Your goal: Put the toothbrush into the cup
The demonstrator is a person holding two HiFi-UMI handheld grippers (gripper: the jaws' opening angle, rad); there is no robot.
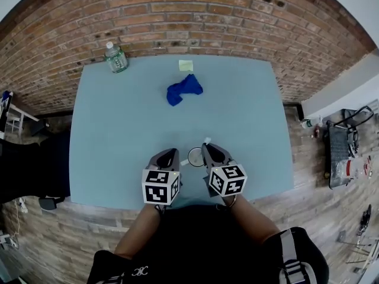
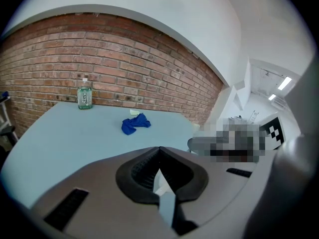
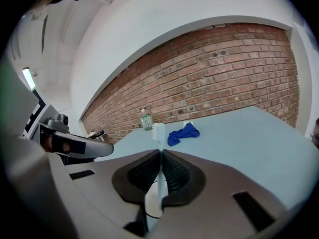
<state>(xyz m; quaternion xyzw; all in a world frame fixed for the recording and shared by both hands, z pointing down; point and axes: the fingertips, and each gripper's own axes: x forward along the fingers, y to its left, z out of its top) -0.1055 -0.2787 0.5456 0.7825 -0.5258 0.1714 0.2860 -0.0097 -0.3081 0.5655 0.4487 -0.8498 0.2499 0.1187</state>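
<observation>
Grey left gripper (image 1: 171, 152) and right gripper (image 1: 206, 147), black-padded jaws

**Pale blue table with four things on it**

The table (image 1: 118, 135) has a plain pale blue top. A clear bottle (image 1: 116, 58) with a white cap stands upright at its far left corner. A small pale yellow pad (image 1: 186, 65) lies flat by the far edge, near the middle. A crumpled blue cloth (image 1: 183, 90) lies just in front of the pad. A cup (image 1: 195, 157) stands near the front edge, well apart from the cloth.
</observation>
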